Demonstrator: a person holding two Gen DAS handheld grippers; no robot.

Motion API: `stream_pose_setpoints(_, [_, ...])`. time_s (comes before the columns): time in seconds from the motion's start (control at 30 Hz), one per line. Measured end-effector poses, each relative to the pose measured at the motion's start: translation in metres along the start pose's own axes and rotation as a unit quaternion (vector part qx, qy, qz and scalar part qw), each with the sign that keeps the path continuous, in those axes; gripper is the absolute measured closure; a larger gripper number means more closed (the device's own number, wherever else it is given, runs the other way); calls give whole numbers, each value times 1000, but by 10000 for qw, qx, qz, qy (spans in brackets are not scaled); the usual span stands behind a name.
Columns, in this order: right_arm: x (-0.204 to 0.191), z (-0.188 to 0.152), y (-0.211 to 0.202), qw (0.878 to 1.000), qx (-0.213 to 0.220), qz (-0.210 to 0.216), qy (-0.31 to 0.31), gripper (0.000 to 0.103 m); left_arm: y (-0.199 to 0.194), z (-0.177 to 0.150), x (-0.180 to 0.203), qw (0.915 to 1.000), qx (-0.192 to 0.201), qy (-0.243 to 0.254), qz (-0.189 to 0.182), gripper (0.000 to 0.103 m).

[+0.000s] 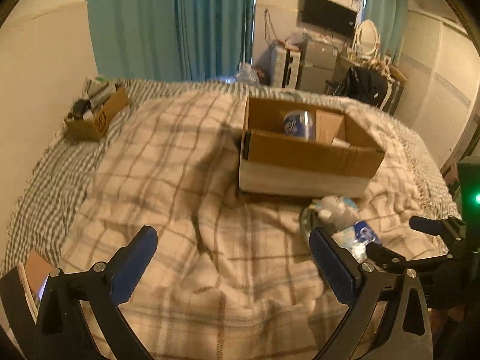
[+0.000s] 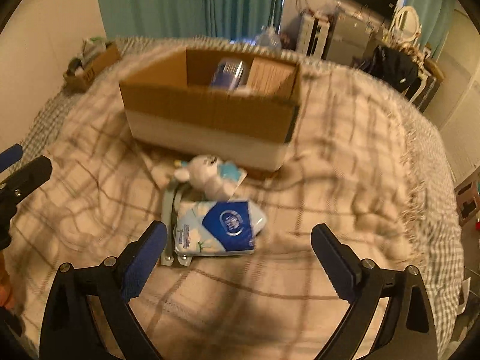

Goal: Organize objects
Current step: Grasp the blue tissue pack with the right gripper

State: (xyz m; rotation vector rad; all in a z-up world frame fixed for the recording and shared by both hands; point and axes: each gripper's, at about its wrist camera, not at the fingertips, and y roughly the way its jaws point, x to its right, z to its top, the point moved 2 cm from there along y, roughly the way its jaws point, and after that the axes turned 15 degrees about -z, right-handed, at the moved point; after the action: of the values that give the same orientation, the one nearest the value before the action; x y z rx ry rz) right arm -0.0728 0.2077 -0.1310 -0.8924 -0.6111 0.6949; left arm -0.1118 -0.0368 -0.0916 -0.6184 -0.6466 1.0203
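A cardboard box (image 2: 210,111) stands on the bed and holds a blue-labelled pack (image 2: 229,73); it also shows in the left wrist view (image 1: 306,153) with the pack (image 1: 298,124). In front of it lie a white plush toy (image 2: 207,175), a blue and white tissue pack (image 2: 220,228) and a grey flat object (image 2: 169,219) under the pack. My right gripper (image 2: 238,258) is open and empty, just short of the tissue pack. My left gripper (image 1: 232,258) is open and empty over bare blanket, left of the toy (image 1: 333,208) and tissue pack (image 1: 358,235).
A plaid blanket (image 2: 330,180) covers the bed. A smaller cardboard box (image 1: 96,114) with assorted items sits at the far left corner. Teal curtains (image 1: 174,21) hang behind. A TV, mirror and cluttered furniture stand at the far right. The bed edge drops off on the right.
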Motion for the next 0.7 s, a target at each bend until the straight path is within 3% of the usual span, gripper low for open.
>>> stream_pose_setpoints(0.27, [-18,-7,39,9983,-507,219,-172,14,32,-9,-1,9992,-382,-63,30,0])
stream_pose_setpoints(0.33, [-21,-9,41,9979,-518,328,-201,20,38,-9,2,9990,-445,-45,-22,0])
stream_pose_setpoints(0.37, [-22,-10,42,9976,-544,374,-219,30,41,-9,4,9988,-477,-33,-45,0])
stream_pose_setpoints(0.4, [-22,-11,43,9975,-549,385,-211,30,43,-9,5,9987,-504,-20,-60,0])
stream_pose_setpoints(0.6, [0,-5,23,9986,-222,482,68,31,55,-6,19,9980,-610,137,-73,0])
stream_pose_setpoints(0.7, [26,1,7,9992,36,312,258,31,64,-1,31,9976,-662,185,-129,0])
